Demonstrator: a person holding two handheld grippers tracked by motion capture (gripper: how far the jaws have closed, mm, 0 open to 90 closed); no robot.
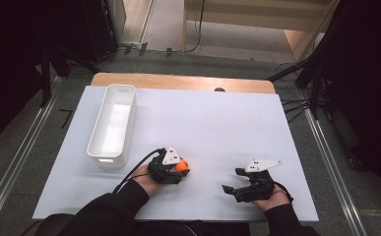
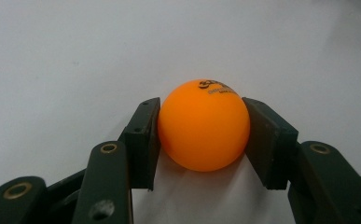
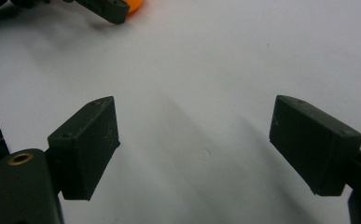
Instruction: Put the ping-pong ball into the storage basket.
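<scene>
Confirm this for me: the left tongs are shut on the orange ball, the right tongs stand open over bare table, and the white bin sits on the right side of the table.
One thing is wrong: the white bin sits on the left side of the table, as the high view shows. The rest holds: the left tongs are shut on the orange ball, and the right tongs stand open over bare table.

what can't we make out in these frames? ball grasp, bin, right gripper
- Ball, left gripper view: black print too small and blurred to read; its underside is hidden by its own curve.
- Left gripper, high view: jaws hidden under its grey plate.
- White bin, high view: near inner wall hidden by the rim.
- Right gripper, right gripper view: body cut off by bottom edge.
</scene>
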